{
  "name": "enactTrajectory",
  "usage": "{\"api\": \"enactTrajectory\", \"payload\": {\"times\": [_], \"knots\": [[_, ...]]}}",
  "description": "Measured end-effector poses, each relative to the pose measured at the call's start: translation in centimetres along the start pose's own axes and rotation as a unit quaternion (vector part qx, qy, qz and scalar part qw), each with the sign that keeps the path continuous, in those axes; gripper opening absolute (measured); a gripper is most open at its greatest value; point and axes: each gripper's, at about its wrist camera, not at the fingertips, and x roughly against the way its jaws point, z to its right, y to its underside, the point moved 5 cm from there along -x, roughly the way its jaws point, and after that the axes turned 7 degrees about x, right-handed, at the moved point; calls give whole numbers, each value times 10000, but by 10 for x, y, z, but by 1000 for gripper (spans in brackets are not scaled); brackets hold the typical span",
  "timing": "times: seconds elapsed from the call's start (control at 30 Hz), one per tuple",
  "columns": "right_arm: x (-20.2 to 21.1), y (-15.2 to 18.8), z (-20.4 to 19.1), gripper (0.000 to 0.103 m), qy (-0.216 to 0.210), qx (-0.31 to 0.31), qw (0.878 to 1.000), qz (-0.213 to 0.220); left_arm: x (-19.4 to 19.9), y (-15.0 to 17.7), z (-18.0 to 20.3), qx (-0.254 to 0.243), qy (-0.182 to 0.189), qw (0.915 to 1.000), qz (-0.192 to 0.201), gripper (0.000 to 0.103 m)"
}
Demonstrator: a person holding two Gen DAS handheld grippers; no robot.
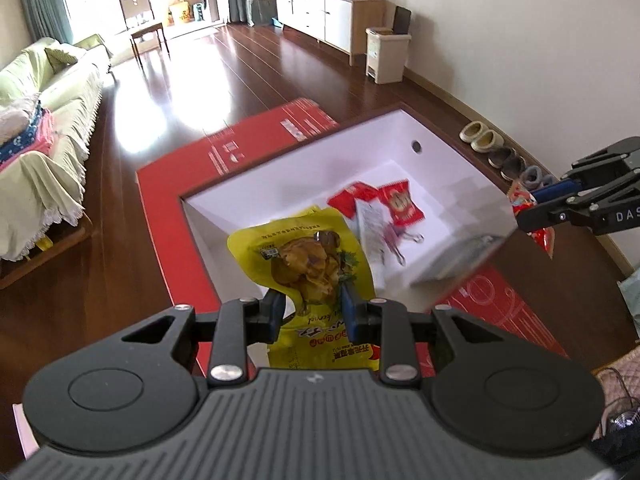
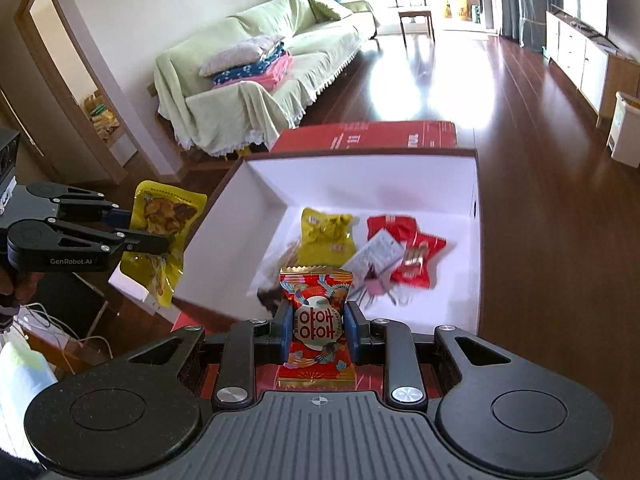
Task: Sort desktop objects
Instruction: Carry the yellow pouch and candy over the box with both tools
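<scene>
My left gripper [image 1: 313,308] is shut on a yellow snack pouch [image 1: 308,264] with a chicken picture, held above the near edge of an open white-lined box [image 1: 400,152]. The same pouch [image 2: 160,236] and left gripper [image 2: 160,236] show at the left of the right wrist view. My right gripper [image 2: 317,320] is shut on a red patterned snack packet [image 2: 316,320], held over the box's [image 2: 360,184] near rim. Inside lie red packets [image 2: 408,252], a small yellow packet [image 2: 326,236] and a white tag [image 2: 376,256]. In the left wrist view the right gripper [image 1: 532,208] enters from the right.
The box rests on a red lid or carton [image 1: 168,200] above a dark wood floor. A covered sofa [image 2: 256,80] stands to the left, a white cabinet [image 1: 320,8] and bin [image 1: 386,54] to the right. Shoes [image 1: 492,144] line the wall. Cables [image 2: 60,332] lie at lower left.
</scene>
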Motion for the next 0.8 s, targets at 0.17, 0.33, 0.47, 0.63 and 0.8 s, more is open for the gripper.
{"api": "enactTrajectory", "payload": {"times": [0.17, 0.33, 0.47, 0.63, 0.8], "knots": [[-8, -14, 6, 25, 23, -12, 10000, 48, -8, -14, -6, -11, -63, 10000, 49, 25], [-21, -22, 14, 25, 67, -118, 9999, 19, -30, -24, -7, -103, -138, 9998, -61, 25], [-34, -26, 21, 25, 101, -229, 9997, -16, -56, -28, -10, -159, -248, 9993, -213, 25], [-50, -31, 33, 25, 153, -424, 9990, -63, -94, -30, -18, -181, -365, 9980, -483, 25], [-64, -36, 45, 25, 195, -606, 9979, -90, -133, -31, -29, -210, -584, 9951, -769, 25]]}}
